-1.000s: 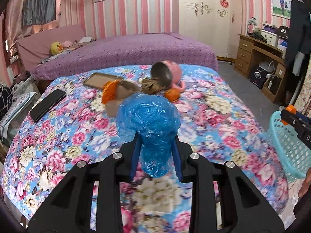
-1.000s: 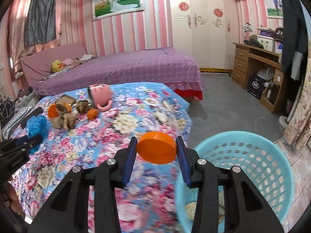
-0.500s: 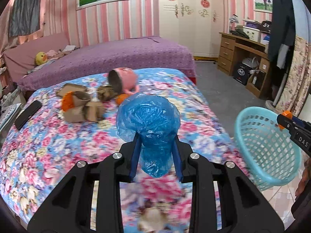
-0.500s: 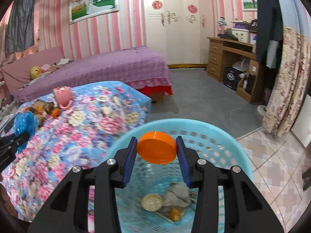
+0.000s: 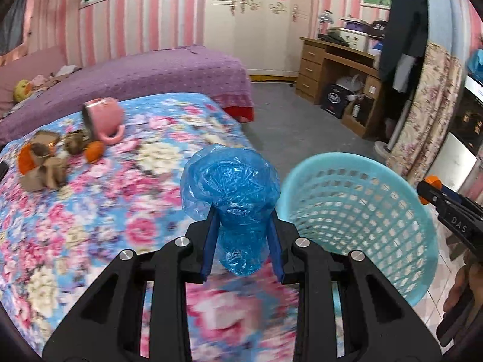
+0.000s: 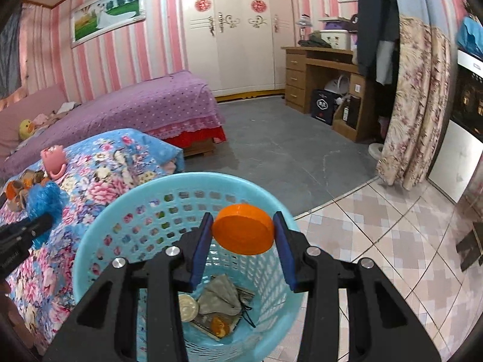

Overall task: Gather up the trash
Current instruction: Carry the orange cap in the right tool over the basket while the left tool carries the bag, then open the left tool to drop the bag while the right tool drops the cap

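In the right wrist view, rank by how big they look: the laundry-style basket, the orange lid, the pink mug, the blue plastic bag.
1. Turquoise basket, by far.
2. Orange lid, though it is closest to the camera.
3. Blue plastic bag.
4. Pink mug, farthest back, so its rank against the bag is unsure.

A pink mug (image 5: 104,118) lies on its side on the flowery bed (image 5: 90,211), far ahead to the left. A purple bed (image 6: 157,102), white wardrobe (image 6: 241,30) and wooden desk (image 6: 320,69) stand farther off.
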Tool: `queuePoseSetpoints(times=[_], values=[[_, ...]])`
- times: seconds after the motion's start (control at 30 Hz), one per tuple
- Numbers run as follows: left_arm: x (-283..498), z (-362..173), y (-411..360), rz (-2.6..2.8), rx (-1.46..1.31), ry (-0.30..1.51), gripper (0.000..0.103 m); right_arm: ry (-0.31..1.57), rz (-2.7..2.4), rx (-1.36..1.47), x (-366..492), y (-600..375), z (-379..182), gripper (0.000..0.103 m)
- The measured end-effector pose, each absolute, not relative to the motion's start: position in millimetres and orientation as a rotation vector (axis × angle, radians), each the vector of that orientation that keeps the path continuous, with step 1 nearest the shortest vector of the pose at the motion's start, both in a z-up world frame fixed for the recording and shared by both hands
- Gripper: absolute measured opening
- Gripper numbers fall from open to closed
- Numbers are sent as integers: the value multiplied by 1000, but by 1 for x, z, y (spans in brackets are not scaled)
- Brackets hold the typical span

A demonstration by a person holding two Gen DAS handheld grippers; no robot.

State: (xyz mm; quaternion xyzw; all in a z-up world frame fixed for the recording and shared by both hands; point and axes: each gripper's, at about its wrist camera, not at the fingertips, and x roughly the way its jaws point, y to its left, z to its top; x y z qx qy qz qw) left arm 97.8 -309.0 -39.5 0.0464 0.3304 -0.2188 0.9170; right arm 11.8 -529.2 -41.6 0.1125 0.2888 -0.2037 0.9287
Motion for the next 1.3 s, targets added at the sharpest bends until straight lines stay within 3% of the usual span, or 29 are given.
queuePoseSetpoints(times=[0.4, 0.43, 0.53, 0.57, 1.1, 1.13, 1.17, 1.2, 1.23, 1.3], values=[[86, -49, -378, -574, 162, 699, 31, 602, -441, 250, 9, -544, -49, 41], [85, -49, -379, -586, 164, 704, 38, 603, -440, 250, 9, -544, -49, 41], [87, -44, -377, -573, 177, 688, 82, 604, -436, 247, 9, -543, -48, 41], [87, -42, -374, -559, 176, 672, 89, 605, -433, 244, 10, -542, -48, 41], [111, -40, -297, -380, 171, 662, 97, 667, -383, 129, 39, -520, -58, 42], [112, -40, -293, -376, 169, 663, 97, 666, -383, 125, 39, -518, -57, 43], [112, -39, -288, -371, 164, 663, 97, 665, -387, 120, 40, -516, -56, 53], [113, -38, -282, -368, 156, 663, 97, 659, -395, 111, 40, -514, -55, 71], [113, -37, -278, -366, 149, 663, 97, 652, -405, 102, 39, -512, -53, 78], [113, -35, -268, -361, 141, 659, 97, 635, -425, 74, 38, -507, -47, 84]])
